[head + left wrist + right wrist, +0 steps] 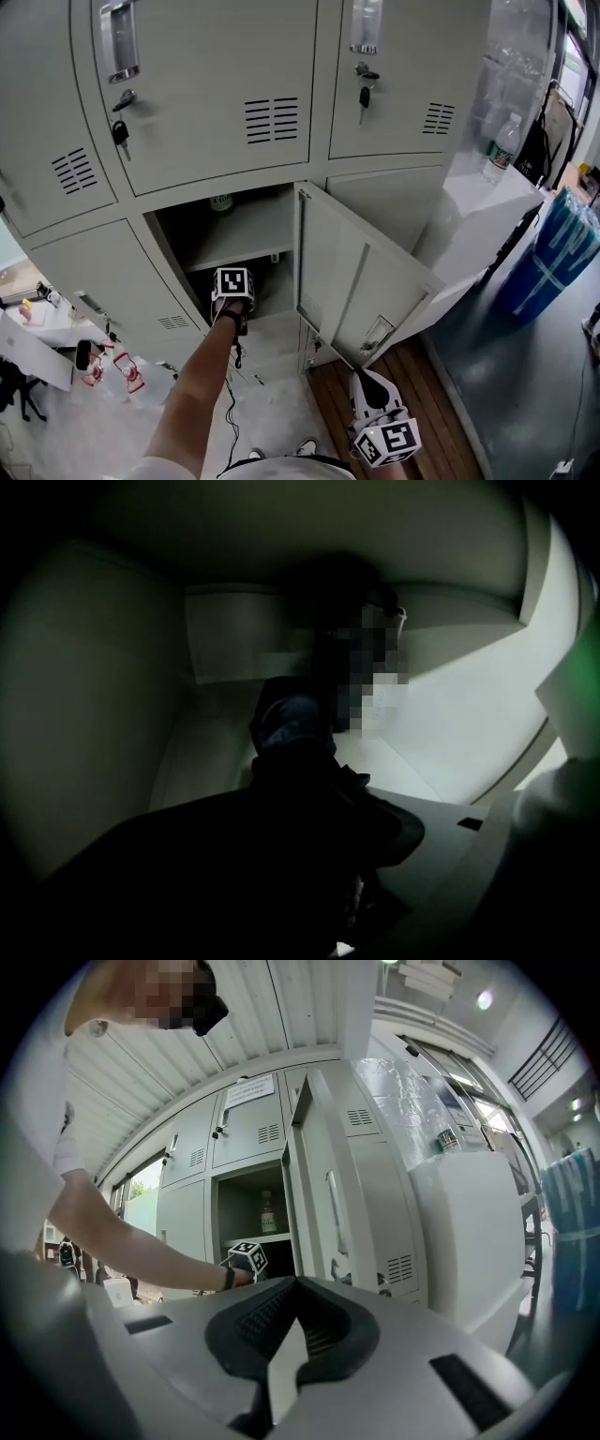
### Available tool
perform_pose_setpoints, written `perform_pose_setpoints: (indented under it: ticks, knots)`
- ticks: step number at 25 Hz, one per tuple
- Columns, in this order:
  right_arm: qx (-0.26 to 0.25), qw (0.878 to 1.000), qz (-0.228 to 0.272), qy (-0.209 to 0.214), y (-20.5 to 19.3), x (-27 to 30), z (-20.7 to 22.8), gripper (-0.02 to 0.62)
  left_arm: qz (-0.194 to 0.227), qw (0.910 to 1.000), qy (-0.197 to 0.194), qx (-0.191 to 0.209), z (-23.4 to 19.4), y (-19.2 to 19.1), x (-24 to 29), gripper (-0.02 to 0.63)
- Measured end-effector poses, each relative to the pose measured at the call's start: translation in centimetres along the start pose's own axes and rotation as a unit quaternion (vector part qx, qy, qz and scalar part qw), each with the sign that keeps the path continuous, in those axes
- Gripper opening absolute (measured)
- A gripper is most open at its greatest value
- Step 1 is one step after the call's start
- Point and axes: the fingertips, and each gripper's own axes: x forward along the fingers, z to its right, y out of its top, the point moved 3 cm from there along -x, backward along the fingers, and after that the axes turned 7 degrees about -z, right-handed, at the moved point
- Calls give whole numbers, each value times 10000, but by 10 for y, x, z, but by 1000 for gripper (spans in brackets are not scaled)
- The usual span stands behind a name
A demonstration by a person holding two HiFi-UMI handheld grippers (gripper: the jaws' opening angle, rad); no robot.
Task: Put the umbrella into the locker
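The left tool [232, 287] reaches down into the lower compartment of the open locker [246, 232], under the shelf. Its own view is very dark. Its jaws stand apart with the folded dark umbrella [292, 726] running forward from between them and lying on the compartment floor just ahead. It is too dark to tell whether either pad touches the fabric. A bottle [222, 202] stands on the shelf above this tool, and the open door [361, 277] hangs just to its right.

The right tool [294, 1290] is held low and well outside the locker, on the far side of the door from the left tool. Its jaws are together on nothing, and it points level towards the cabinet.

The umbrella looks to be in place, so the main risk is probably in the withdrawal. If loose fabric or a strap is caught on a pad, pulling the left tool back could drag the umbrella towards the opening or tip it over the sill. A hurried lift could knock the underside of the shelf above the tool and rock the bottle. Nothing holds the door, so a brush from the forearm could swing it, and closing it early could pinch an end of the umbrella that sticks out.
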Motion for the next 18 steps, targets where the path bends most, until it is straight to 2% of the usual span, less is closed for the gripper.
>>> perform_pose_setpoints:
  ticks: [5, 10, 12, 18]
  knots:
    - [-19, 10000, 22, 37, 3, 5, 3, 17, 279, 9996, -78, 20, -3, 7, -2, 301]
    - [9, 9998, -16, 186, 1, 14, 0, 16, 934, 9931, 63, 712, -2, 12, -26, 324]
    - [0, 9996, 0, 285, 2, 19, -5, 15, 1132, 9901, 7, 828, 1, 13, -33, 325]
    - [-102, 9982, 23, 585, 8, 33, -25, 16, 1335, 9826, -60, 1289, 18, 6, -58, 328]
